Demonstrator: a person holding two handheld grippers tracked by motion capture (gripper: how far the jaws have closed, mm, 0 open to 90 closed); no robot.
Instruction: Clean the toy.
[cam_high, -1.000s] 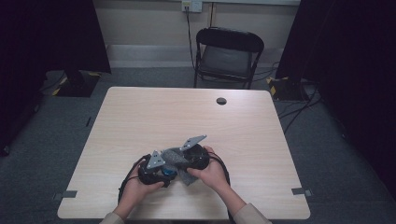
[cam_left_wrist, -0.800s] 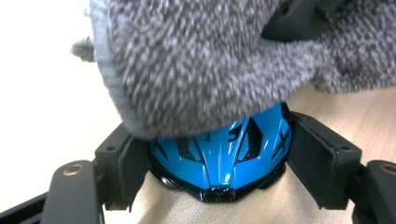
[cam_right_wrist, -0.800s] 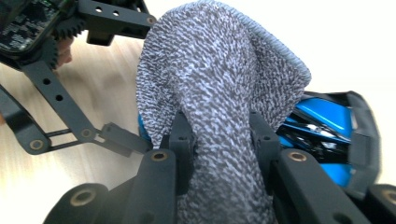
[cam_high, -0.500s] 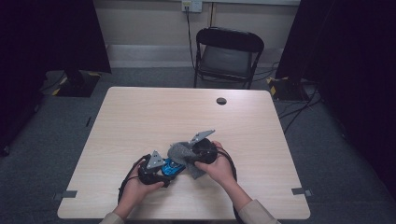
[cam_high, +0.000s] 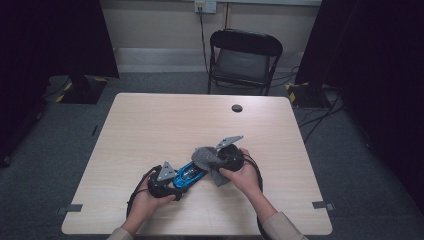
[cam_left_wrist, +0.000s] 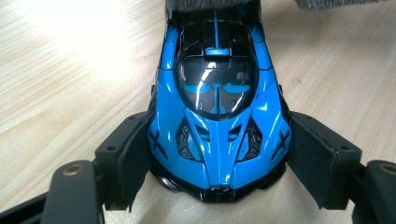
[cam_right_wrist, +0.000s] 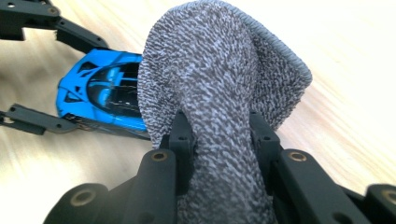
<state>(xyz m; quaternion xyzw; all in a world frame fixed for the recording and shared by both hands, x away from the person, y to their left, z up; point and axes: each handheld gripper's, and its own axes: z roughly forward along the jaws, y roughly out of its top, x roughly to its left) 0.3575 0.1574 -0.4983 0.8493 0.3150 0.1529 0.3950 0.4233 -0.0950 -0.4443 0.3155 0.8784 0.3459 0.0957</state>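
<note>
— Claws first, from the high view: what are they doing?

— Left claw (cam_high: 176, 181) is sitting near the front edge of the pale wooden bench (cam_high: 150, 125), clamping a glossy blue and black toy sports car (cam_high: 190, 173). Right claw (cam_high: 220, 159) is lying just beyond the car, gripping a grey knitted cloth (cam_high: 207, 161) that is bunching over the car's far end. A hand (cam_high: 146, 199) is wrapping the left tool, another hand (cam_high: 244, 173) the right. A black folding chair (cam_high: 244, 56) is standing behind the bench.

— And the left gripper view?

— The car (cam_left_wrist: 217, 107) is resting on the bench (cam_left_wrist: 70, 79), nose pointing at the camera, both pads (cam_left_wrist: 135, 156) pressing against its front flanks. The cloth (cam_left_wrist: 210, 4) is covering its tail.

— The right gripper view?

— Its jaws are squeezing a fold of the cloth (cam_right_wrist: 219, 93), which is ballooning upward above them. Behind it the car (cam_right_wrist: 102, 91) is lying between the other claw's (cam_right_wrist: 30, 72) fingers (cam_right_wrist: 32, 120).
</note>
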